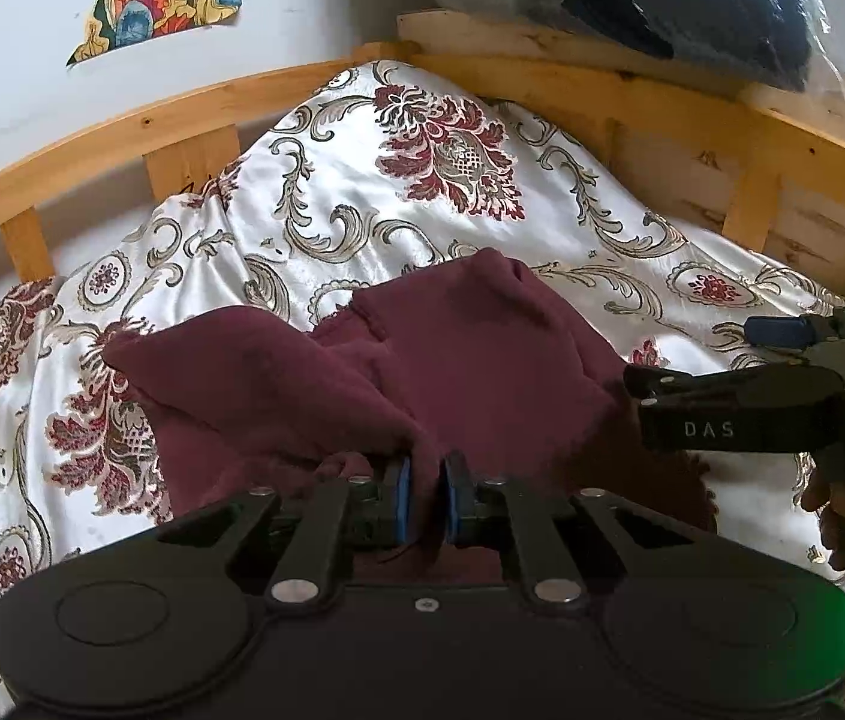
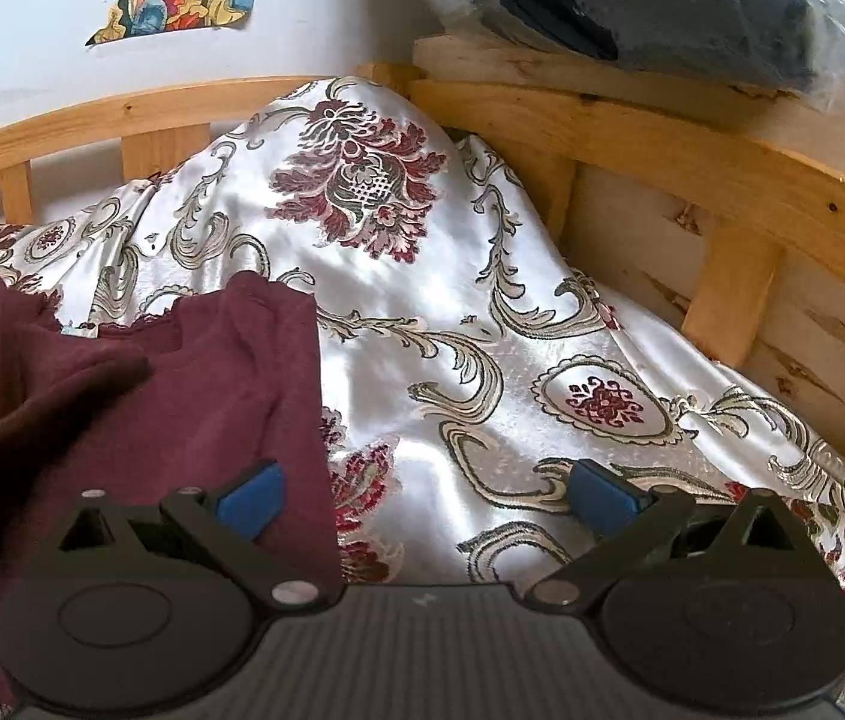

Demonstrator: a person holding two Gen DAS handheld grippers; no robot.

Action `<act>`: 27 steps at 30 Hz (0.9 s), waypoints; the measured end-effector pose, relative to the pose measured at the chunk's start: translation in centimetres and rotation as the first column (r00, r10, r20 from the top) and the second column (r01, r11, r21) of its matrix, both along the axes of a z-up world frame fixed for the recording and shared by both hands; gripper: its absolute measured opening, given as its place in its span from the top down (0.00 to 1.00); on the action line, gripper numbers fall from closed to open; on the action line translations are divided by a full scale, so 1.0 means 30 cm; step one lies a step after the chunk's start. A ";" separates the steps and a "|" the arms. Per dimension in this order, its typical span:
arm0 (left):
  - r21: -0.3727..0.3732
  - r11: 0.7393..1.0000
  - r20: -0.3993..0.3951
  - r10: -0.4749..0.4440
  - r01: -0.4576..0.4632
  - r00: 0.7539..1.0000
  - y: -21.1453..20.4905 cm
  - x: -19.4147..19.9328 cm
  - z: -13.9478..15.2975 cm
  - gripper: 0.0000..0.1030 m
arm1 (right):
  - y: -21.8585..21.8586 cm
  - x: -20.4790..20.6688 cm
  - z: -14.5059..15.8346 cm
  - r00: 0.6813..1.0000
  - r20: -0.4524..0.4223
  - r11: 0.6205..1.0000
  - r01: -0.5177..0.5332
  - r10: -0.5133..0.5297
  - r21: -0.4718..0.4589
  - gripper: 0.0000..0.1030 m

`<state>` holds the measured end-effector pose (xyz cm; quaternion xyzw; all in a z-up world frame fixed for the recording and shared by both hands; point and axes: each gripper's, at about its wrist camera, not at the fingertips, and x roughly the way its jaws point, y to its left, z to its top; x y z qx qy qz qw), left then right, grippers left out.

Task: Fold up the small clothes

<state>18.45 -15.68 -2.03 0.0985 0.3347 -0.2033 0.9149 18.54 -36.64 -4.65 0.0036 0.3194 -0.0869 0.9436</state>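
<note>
A maroon garment (image 1: 434, 360) lies crumpled on the patterned satin bedspread (image 1: 326, 192), with one part folded over on the left. My left gripper (image 1: 427, 495) is at the garment's near edge, its blue pads close together with a bunch of the maroon cloth pinched between them. In the right wrist view the garment (image 2: 182, 396) fills the lower left. My right gripper (image 2: 427, 498) is open wide with nothing in it; its left finger is over the garment's right edge and its right finger over the bedspread (image 2: 482, 312). The right gripper (image 1: 692, 354) also enters the left wrist view from the right.
A wooden bed frame (image 1: 122, 120) curves around the back and right (image 2: 722, 192). A dark blue bundle in clear plastic (image 2: 662, 0) rests on its top ledge. The bedspread rises in a mound (image 2: 362, 180) behind the garment. A hand (image 1: 836, 504) holds the right gripper.
</note>
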 end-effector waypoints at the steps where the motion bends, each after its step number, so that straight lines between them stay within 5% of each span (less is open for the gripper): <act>1: -0.008 1.000 -0.004 -0.005 0.004 1.000 0.004 -0.001 0.001 0.85 | -0.004 0.002 -0.002 1.000 -0.002 1.000 0.003 -0.003 0.003 0.00; 7: -0.030 0.999 0.006 -0.021 0.021 1.000 0.006 -0.016 0.004 0.75 | -0.017 0.003 0.001 1.000 0.005 1.000 0.001 -0.001 0.025 0.00; 17: -0.102 0.993 0.082 -0.056 0.064 0.995 0.009 -0.085 0.067 0.29 | -0.012 0.001 -0.003 1.000 0.006 1.000 0.002 -0.002 0.023 0.00; 21: -0.111 0.993 0.125 -0.020 0.034 0.992 0.037 -0.116 0.096 0.13 | -0.010 -0.002 -0.001 1.000 0.019 1.000 -0.001 0.001 0.027 0.00; 27: -0.086 0.994 0.159 0.087 -0.074 0.983 0.128 -0.144 0.089 0.04 | 0.028 -0.022 0.023 0.995 0.096 1.000 -0.028 0.027 0.013 0.00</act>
